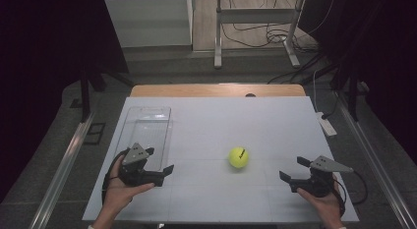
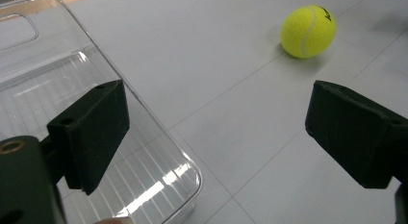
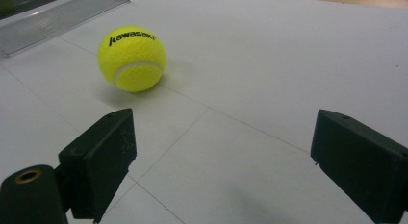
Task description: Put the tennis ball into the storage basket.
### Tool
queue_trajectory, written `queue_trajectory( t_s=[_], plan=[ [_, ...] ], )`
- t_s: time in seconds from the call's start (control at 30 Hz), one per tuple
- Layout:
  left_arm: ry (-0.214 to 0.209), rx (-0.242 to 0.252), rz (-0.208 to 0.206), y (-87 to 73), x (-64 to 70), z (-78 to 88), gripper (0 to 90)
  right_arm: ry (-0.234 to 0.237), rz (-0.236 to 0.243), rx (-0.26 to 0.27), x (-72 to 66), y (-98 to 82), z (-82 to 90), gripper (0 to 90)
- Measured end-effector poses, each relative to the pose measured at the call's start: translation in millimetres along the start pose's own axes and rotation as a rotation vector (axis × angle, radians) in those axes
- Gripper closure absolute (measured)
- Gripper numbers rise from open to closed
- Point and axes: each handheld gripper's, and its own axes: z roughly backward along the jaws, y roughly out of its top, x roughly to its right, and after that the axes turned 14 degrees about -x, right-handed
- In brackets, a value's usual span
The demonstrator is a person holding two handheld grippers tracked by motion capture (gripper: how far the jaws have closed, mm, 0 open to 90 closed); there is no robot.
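Note:
A yellow tennis ball with black lettering rests on the white table, between the two hands. A clear plastic tray lies empty at the left. My left gripper is held at the tray's near right corner, jaws wide apart with nothing between them, one jaw over the tray. My right gripper stands open to the right of the ball, apart from it, pointing toward it.
The white board lies on a wooden table whose far edge shows. Beyond it a metal stand and cables lie on the floor. A white power strip hangs off the right edge. Metal rails run along both sides.

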Motion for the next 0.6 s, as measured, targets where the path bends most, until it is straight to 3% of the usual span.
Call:
queue_trajectory(
  t_s=[0.6],
  plan=[
    [-0.023,-0.013,-0.045,16.9,7.3,-6.3,9.2,0.002,0.001,0.000,0.2,0.0,-0.7,8.9]
  ],
)
